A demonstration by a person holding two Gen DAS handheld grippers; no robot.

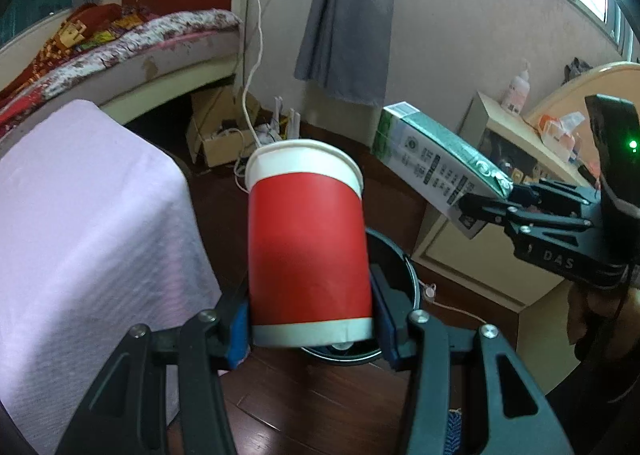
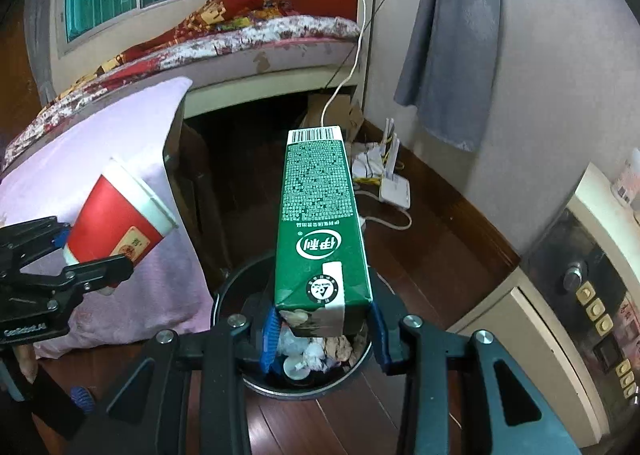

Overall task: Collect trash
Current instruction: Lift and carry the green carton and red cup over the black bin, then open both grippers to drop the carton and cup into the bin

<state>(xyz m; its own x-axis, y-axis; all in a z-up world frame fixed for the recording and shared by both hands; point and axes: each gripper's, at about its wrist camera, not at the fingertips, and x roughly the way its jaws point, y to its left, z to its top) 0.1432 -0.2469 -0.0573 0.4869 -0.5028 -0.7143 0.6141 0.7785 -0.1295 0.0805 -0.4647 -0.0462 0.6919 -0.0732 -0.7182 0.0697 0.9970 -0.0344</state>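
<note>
Tools (image 1: 310,329) (image 2: 320,329) — two — pinch one cup (image 1: 308,243), one carton (image 2: 320,223), above bin (image 2: 228,287).

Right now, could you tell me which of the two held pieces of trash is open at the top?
The red paper cup in the left gripper; its white rim is open, while the green milk carton in the right gripper is a closed box.
</note>
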